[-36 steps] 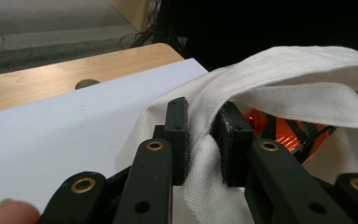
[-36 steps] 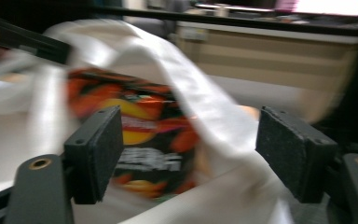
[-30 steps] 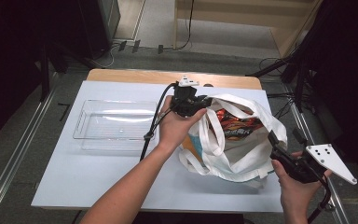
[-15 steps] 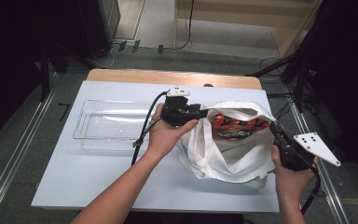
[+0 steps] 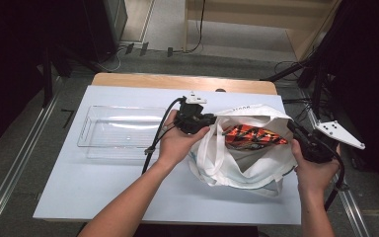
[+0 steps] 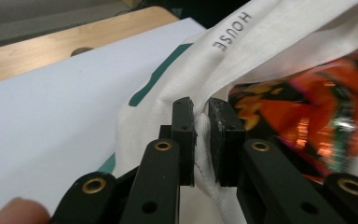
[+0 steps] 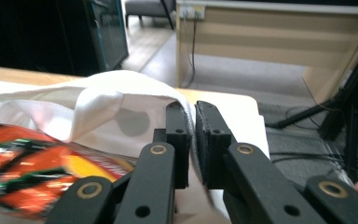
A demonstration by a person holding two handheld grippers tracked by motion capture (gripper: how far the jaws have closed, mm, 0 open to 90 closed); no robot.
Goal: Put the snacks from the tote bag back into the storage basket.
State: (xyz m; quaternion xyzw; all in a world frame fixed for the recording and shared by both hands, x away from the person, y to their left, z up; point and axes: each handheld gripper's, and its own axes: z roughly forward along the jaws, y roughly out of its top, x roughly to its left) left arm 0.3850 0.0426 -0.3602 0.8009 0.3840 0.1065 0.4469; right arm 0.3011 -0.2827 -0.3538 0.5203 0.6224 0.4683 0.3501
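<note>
Dim room with cables on a grey floor, and a wooden table (image 5: 182, 81) covered by a white sheet (image 5: 103, 192). On the sheet's right half, a white cloth tote bag (image 5: 237, 170), lying on its side with its long axis across the table and its mouth pulled open, facing up and away from the person. Inside the mouth, an orange and red snack packet (image 5: 254, 137), lying lengthwise left to right. To the left of the bag, well apart, a clear plastic tray (image 5: 121, 132). Left forearm reaching in from the bottom edge and angled up to the right, with the left gripper (image 5: 211, 120) at the bag's left rim; in the left gripper view, jaws nearly together and pinching a fold of white cloth (image 6: 204, 140), having just been closing. Right hand at the bag's right edge, holding the right gripper (image 5: 296, 131) pointed inward to the left; in the right gripper view, jaws drawn narrow with the bag's rim (image 7: 192, 140) clamped between them. Compared with a second ago: bag mouth stretched wider and flatter between the two grippers, right gripper now up at the rim rather than below the bag, packet more exposed.
</note>
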